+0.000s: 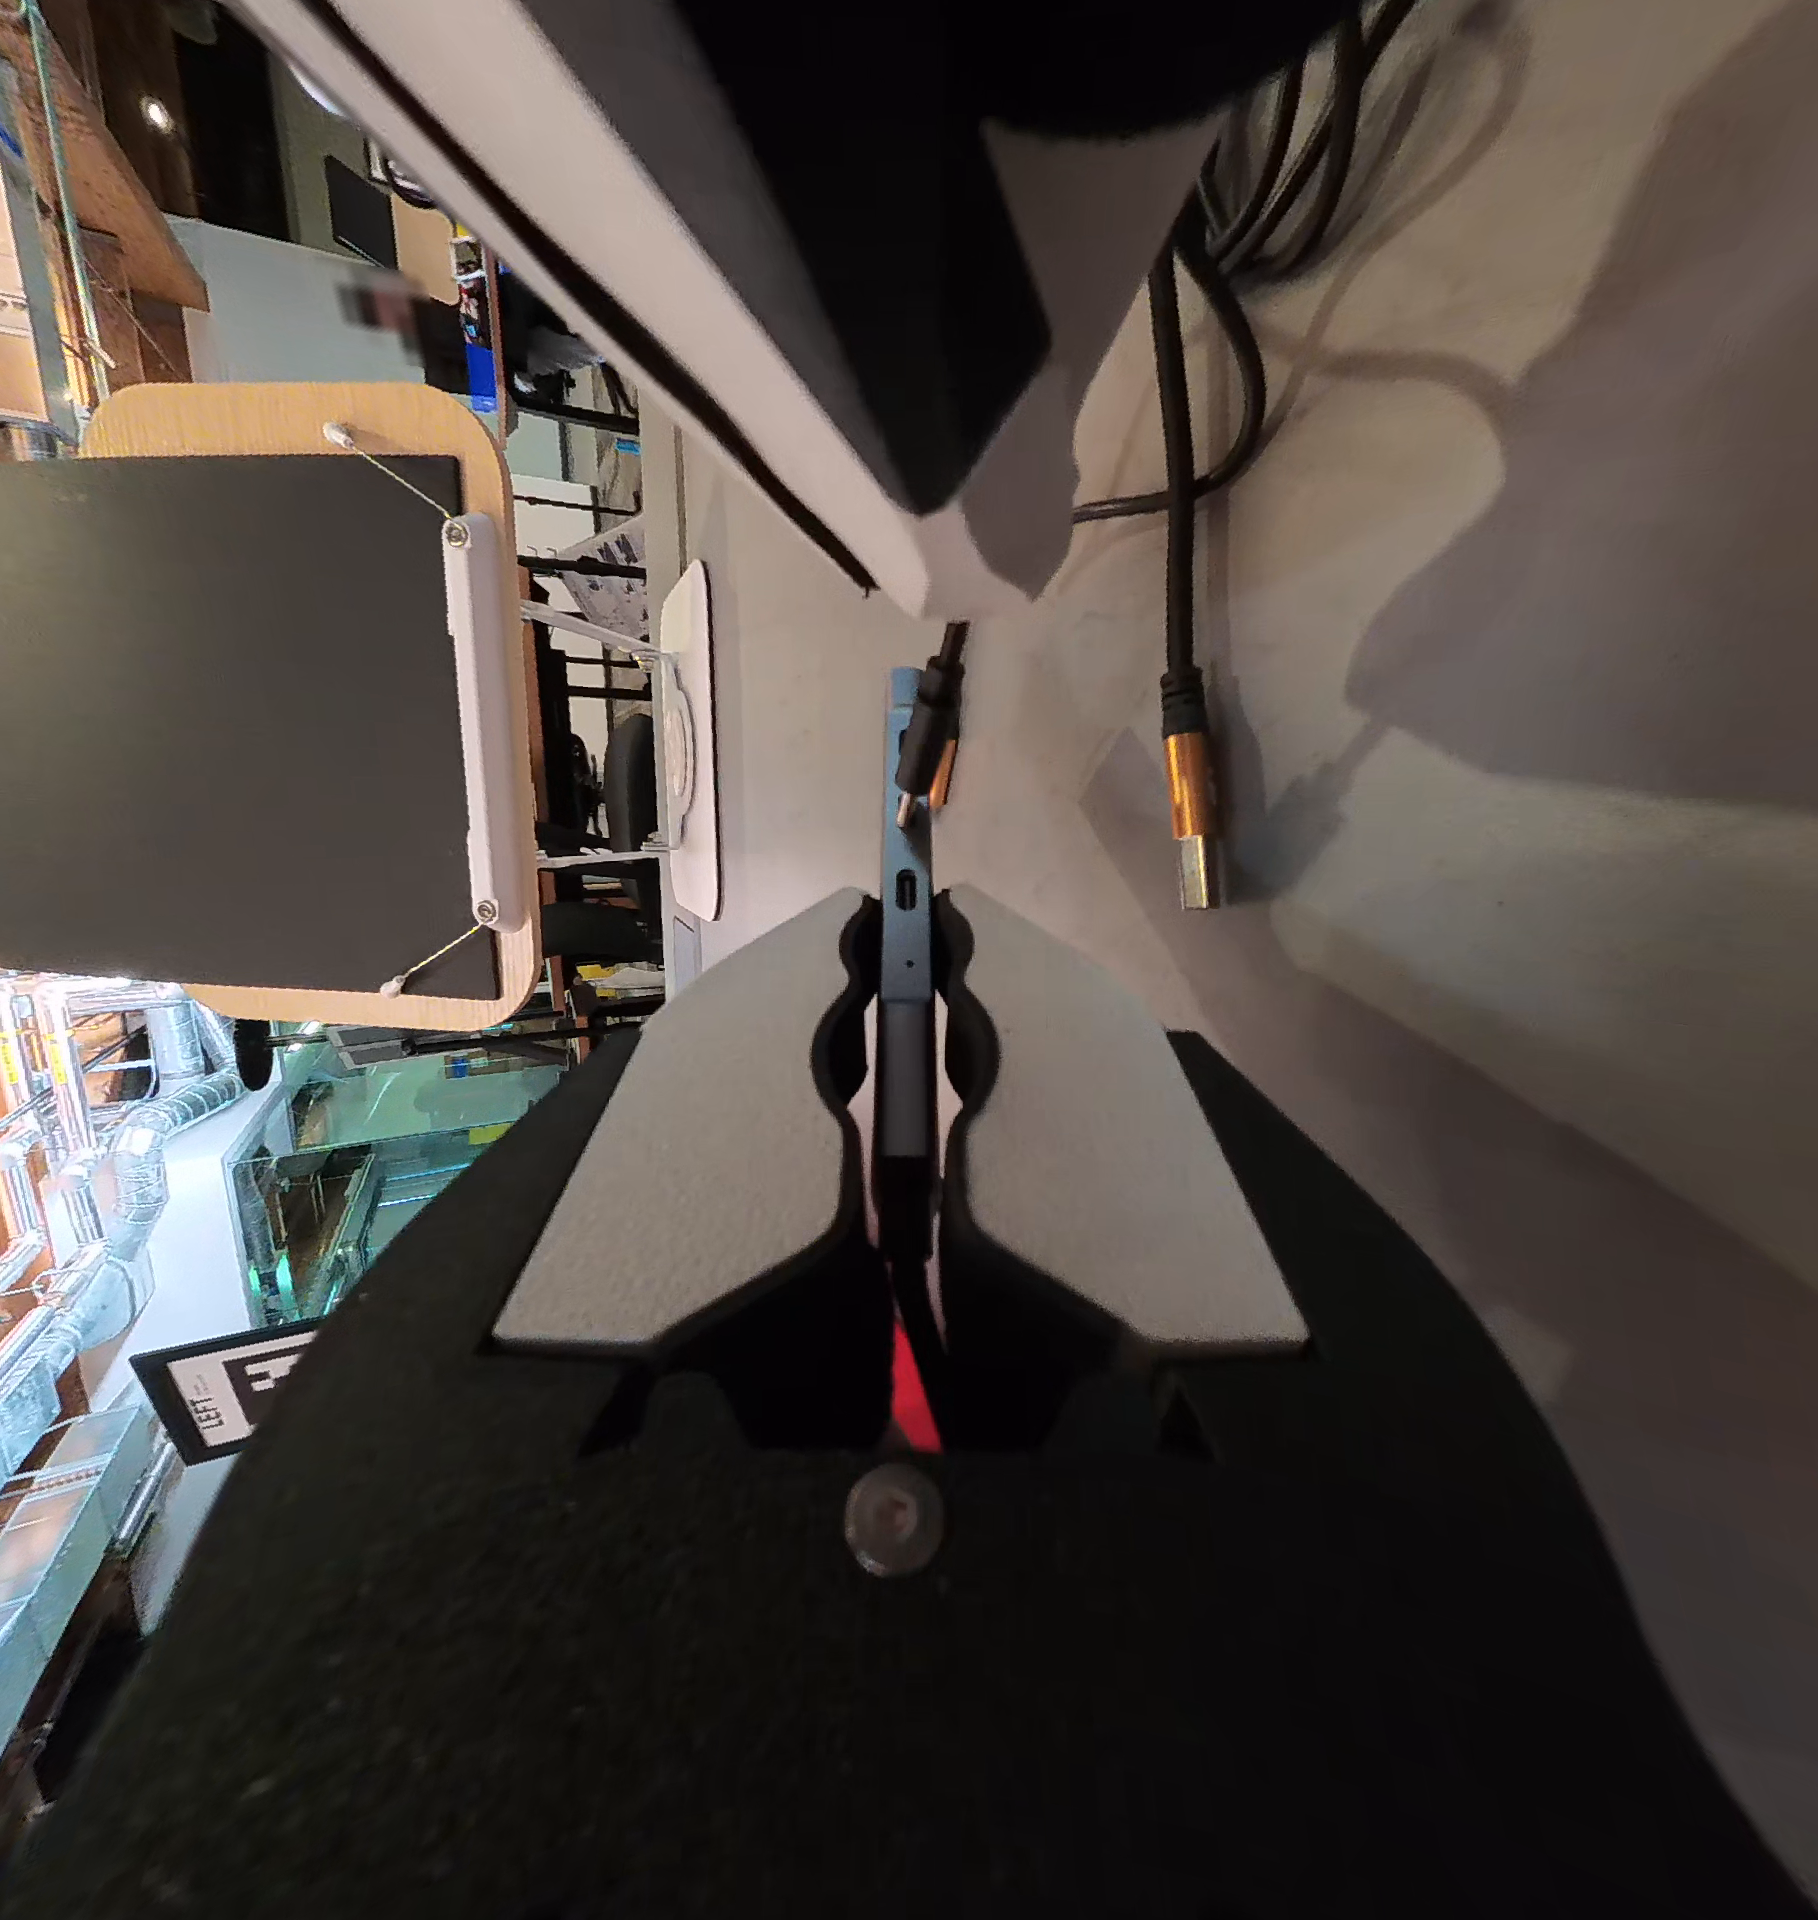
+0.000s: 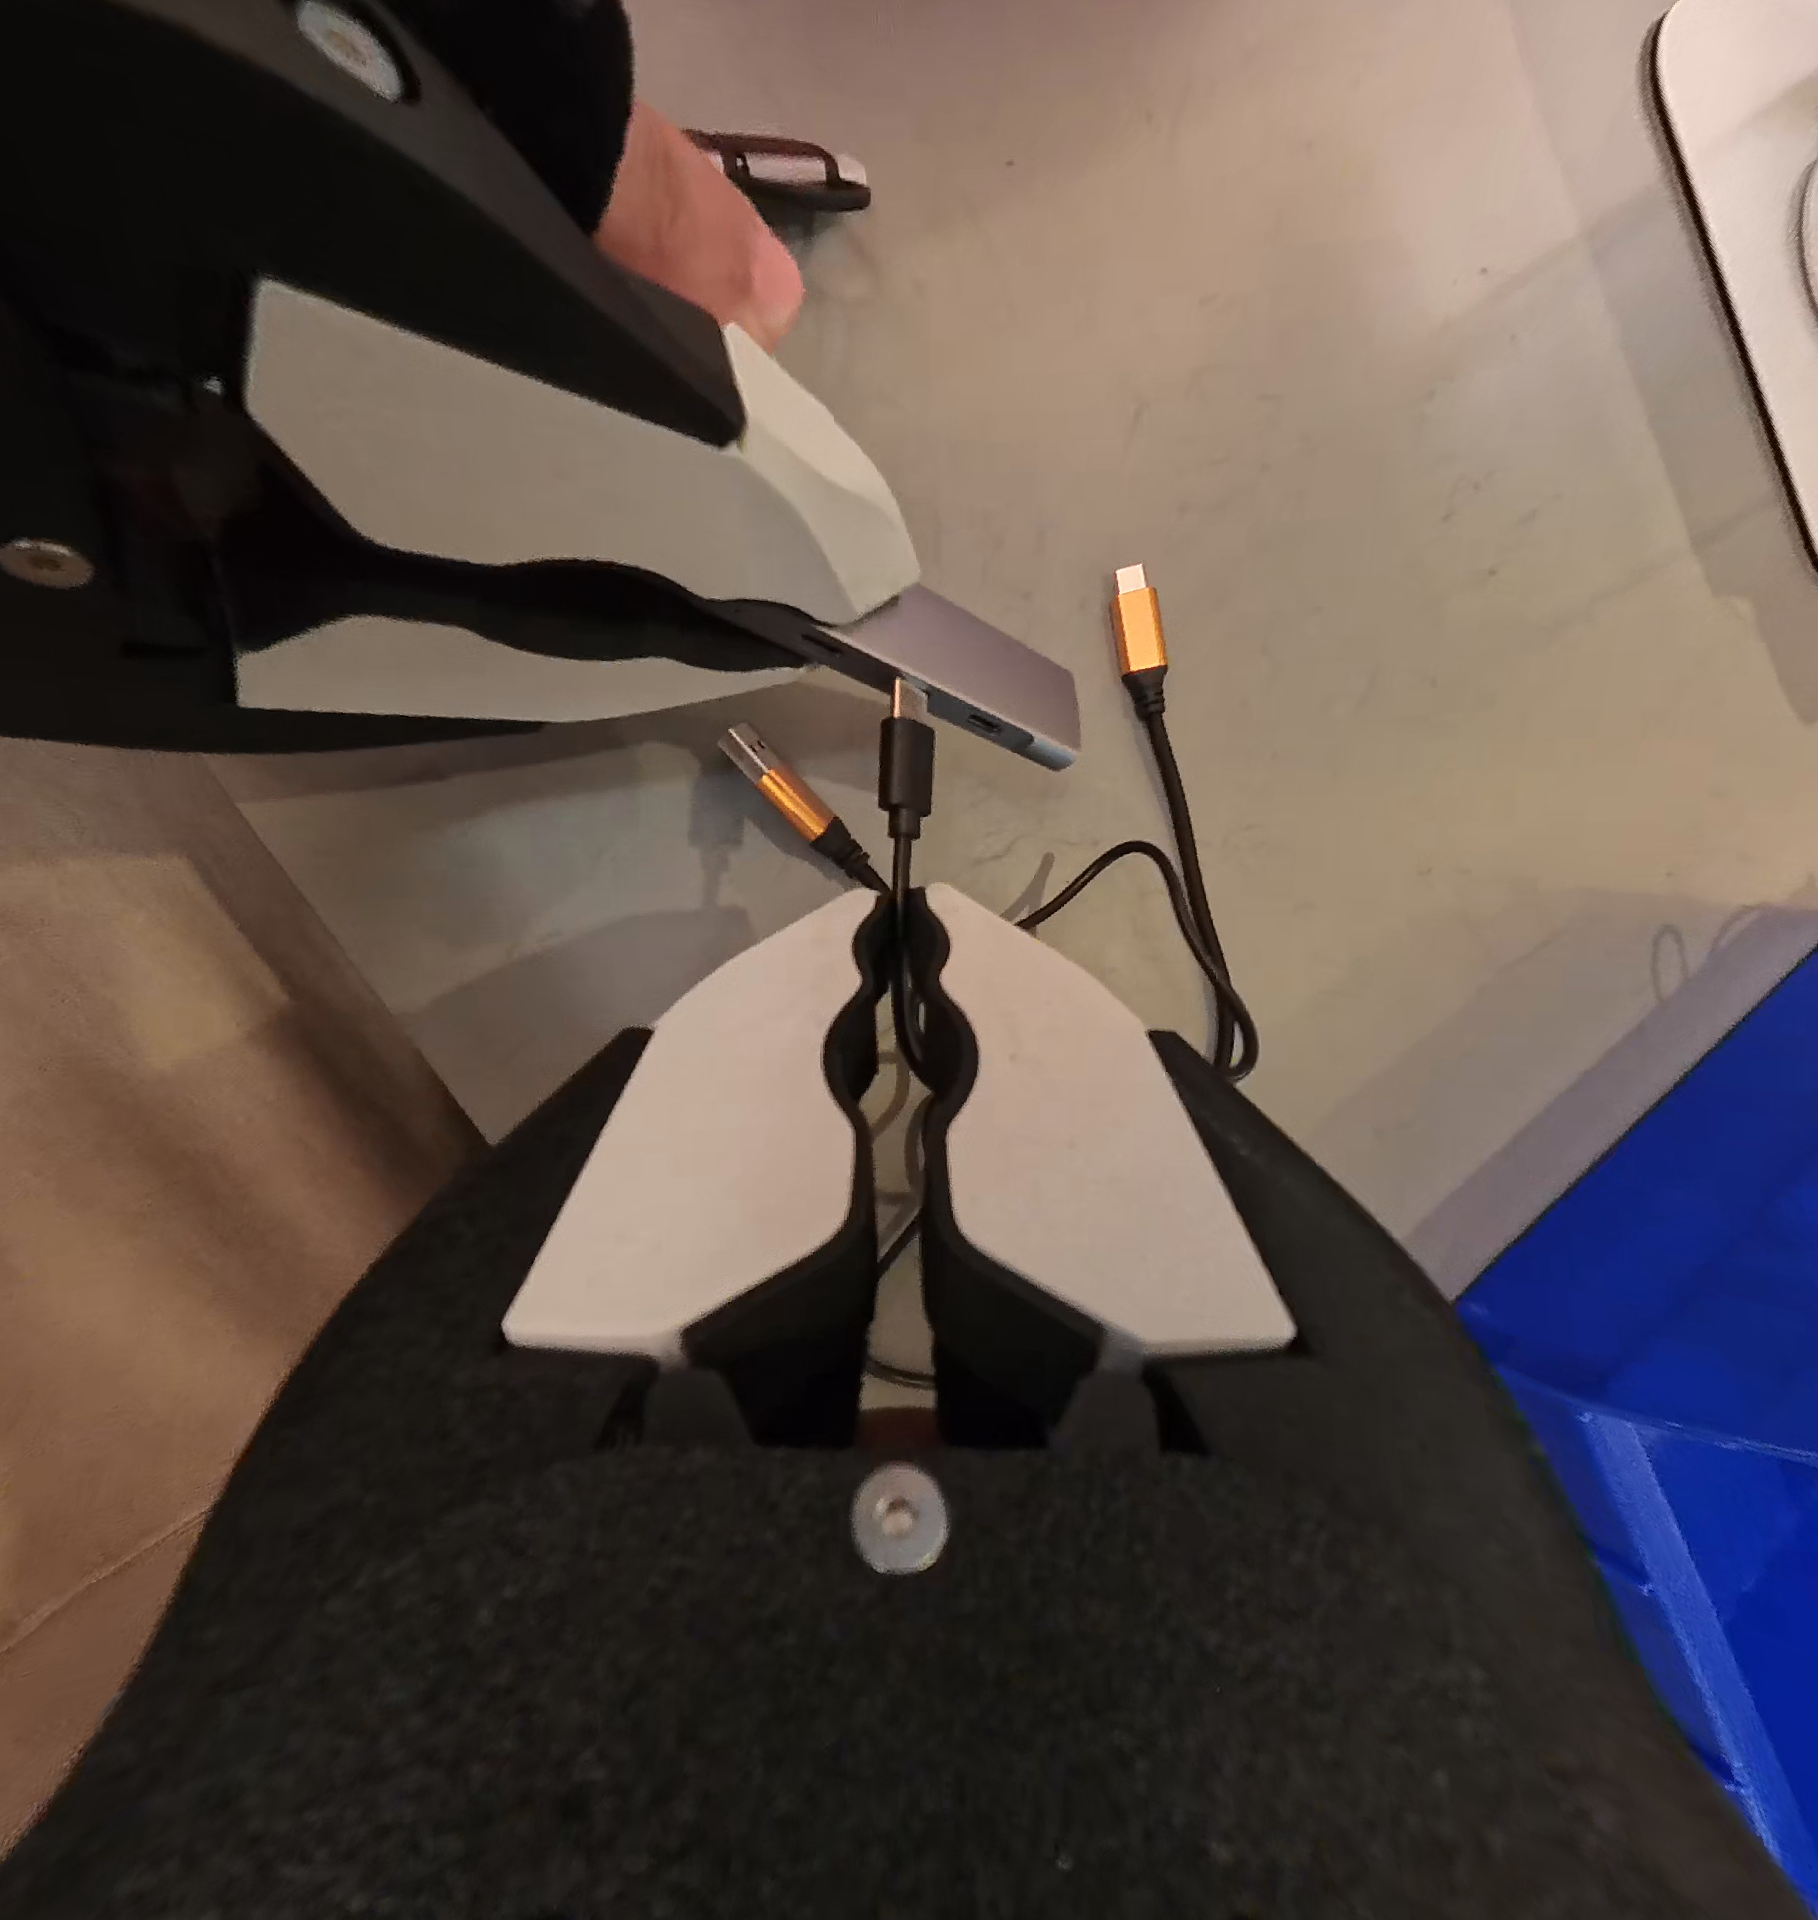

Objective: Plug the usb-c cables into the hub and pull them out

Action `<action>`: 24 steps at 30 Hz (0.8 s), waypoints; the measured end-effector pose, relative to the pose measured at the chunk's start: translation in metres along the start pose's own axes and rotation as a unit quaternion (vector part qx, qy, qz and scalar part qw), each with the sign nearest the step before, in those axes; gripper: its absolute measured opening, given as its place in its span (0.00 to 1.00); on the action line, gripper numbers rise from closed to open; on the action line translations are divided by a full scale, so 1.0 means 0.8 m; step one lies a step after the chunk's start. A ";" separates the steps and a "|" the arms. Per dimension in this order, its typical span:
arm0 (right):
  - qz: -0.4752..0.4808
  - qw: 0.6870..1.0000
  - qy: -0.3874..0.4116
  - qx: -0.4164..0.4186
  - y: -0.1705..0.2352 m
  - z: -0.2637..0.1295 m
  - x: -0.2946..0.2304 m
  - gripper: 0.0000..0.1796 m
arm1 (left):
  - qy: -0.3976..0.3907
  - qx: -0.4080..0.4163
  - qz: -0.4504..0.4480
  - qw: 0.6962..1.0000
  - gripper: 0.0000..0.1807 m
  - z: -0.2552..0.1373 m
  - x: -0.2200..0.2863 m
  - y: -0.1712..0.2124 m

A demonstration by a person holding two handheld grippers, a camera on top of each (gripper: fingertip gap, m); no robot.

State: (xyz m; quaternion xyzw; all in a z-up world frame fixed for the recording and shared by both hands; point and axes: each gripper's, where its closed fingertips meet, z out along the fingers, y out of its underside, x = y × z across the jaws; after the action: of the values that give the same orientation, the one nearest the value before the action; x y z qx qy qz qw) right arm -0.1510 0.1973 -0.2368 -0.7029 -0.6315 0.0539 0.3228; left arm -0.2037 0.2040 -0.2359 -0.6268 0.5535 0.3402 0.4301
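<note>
Holding hub (image 2: 972, 665) mid-frame, clamped flat in left gripper (image 1: 907, 904): light, rigid, slick metal, I judge. Right gripper (image 2: 900, 899) pinches black usb-c cable (image 2: 910, 764) behind plug, tip at port; cord floppy, better hold nearer plug. Orange-tipped cable (image 2: 1137, 632) lies on table (image 2: 1404, 364), right.

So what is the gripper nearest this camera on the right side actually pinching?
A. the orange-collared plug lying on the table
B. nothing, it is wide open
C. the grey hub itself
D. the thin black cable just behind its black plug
D: in the right wrist view the right gripper is closed on the black cable, whose plug tip meets the edge of the hub held by the left gripper.
</note>
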 end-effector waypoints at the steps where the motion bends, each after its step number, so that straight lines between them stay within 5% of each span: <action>1: -0.007 1.000 0.006 -0.002 0.001 0.000 0.001 0.01 | -0.001 0.000 0.001 1.000 0.05 0.000 0.000 0.000; 24: -0.098 0.992 0.078 -0.029 0.004 0.009 0.009 0.01 | -0.011 -0.037 0.081 0.996 0.05 0.003 0.009 -0.003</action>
State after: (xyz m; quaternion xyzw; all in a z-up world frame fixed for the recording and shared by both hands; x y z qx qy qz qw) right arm -0.1500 0.2068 -0.2417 -0.6485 -0.6719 -0.0510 0.3541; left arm -0.2001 0.2031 -0.2432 -0.5918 0.5848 0.4011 0.3833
